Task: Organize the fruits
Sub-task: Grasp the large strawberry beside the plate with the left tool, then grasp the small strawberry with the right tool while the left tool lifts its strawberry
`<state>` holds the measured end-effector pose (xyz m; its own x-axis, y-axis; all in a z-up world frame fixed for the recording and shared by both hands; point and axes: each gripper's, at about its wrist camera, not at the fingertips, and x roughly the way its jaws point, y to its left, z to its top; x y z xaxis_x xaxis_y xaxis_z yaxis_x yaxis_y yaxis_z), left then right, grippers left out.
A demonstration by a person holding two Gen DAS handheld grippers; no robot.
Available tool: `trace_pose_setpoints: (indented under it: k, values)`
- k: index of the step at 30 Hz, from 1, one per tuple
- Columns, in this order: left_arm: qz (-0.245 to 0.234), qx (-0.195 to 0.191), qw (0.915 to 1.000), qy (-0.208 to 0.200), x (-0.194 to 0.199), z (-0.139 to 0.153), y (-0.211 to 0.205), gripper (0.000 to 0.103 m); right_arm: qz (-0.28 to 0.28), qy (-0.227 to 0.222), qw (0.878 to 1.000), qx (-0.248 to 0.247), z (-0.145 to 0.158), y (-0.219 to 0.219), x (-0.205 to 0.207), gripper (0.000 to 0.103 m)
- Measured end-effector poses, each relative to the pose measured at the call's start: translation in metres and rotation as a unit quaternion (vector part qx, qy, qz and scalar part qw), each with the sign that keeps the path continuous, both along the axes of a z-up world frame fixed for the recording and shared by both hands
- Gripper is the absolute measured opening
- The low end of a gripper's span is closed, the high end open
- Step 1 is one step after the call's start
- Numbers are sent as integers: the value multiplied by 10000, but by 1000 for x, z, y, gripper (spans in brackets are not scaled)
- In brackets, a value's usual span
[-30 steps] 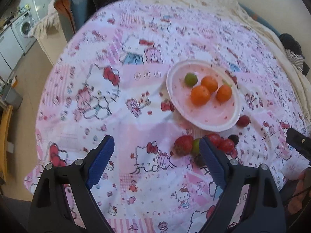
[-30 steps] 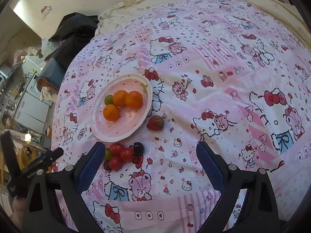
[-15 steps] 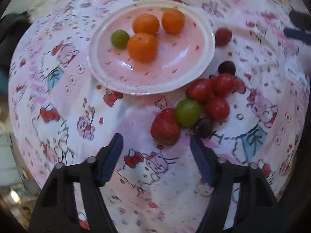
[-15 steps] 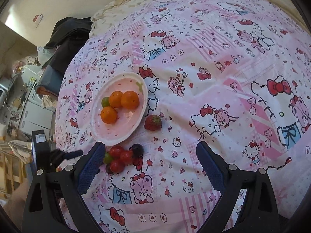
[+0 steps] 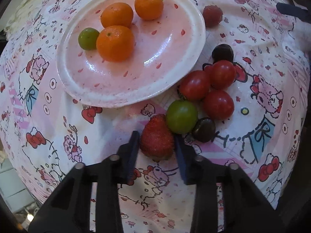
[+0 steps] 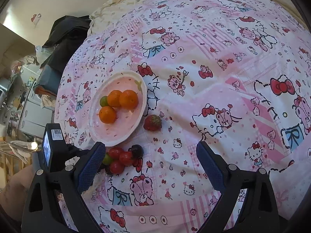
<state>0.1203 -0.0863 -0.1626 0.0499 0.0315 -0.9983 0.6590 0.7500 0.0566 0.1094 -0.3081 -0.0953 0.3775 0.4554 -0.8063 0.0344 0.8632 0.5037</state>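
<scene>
My left gripper point(image 5: 156, 141) has closed around a red strawberry point(image 5: 157, 137) lying on the cloth in front of the pink plate point(image 5: 186, 62); both fingers touch its sides. The plate holds three oranges point(image 5: 115, 43) and a green fruit point(image 5: 88, 38). Beside the strawberry lie a green grape point(image 5: 181, 116), three red tomatoes point(image 5: 217, 104) and two dark grapes point(image 5: 204, 129). A second strawberry point(image 6: 152, 123) lies right of the plate point(image 6: 136, 124). My right gripper point(image 6: 149, 163) is open and empty, above the cloth near the tomato cluster point(image 6: 118, 158).
The Hello Kitty cloth point(image 6: 213, 77) covers a round table. Dark clothing point(image 6: 66, 38) and a chair sit behind it. Household clutter and a washing machine point(image 6: 29, 112) stand at the left. The left gripper's body point(image 6: 54, 147) shows at the table's left edge.
My left gripper has dropped toward the fruit and closed from wide open onto the strawberry. My right gripper has barely moved and stays open.
</scene>
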Motion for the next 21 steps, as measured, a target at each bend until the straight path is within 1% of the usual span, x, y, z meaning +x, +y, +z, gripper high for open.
trace_pose_setpoints:
  k: [3,7,9,11,12,13,14,15,16,17,18,19,21]
  values:
    - [95,-92,9999,-52,3,2,9,29,36,-2,10000,-22,-1,2,1,97]
    - [358,-280,9990,-28,-7,18,27,29,77,-2,10000,-58,0,3,0,97]
    - [608,-388,9974,-92,-14,33,35,29,74,10,10000,-42,-1,3,1,97]
    - [998,-557,9933,-185,-17,50,46,29,57,21,10000,-25,-1,2,2,97]
    - [1231,-707,9896,-236,-17,58,52,29,48,38,10000,-21,-1,2,4,97]
    - [1489,-906,9841,-330,-20,71,58,29,45,61,10000,-58,-1,1,7,96]
    - [1676,-990,9798,-460,-22,78,63,29,54,78,9999,-128,-1,0,12,95]
    - [1866,-1077,9747,-587,-25,86,68,29,98,95,9996,-253,-1,1,18,88]
    - [2051,-1163,9692,-708,-27,93,73,29,178,123,9990,-403,-1,2,25,84]
    - [2304,-1286,9609,-838,-29,100,80,29,228,154,9985,-470,-3,2,30,80]
    - [2490,-1378,9543,-912,-30,101,88,29,289,206,9983,-459,-6,2,37,75]
    - [2723,-1438,9458,-1026,-31,105,95,29,336,323,9985,-271,-12,2,44,72]
    - [2996,-1512,9341,-1219,-34,109,99,29,303,583,9978,41,-26,0,54,64]
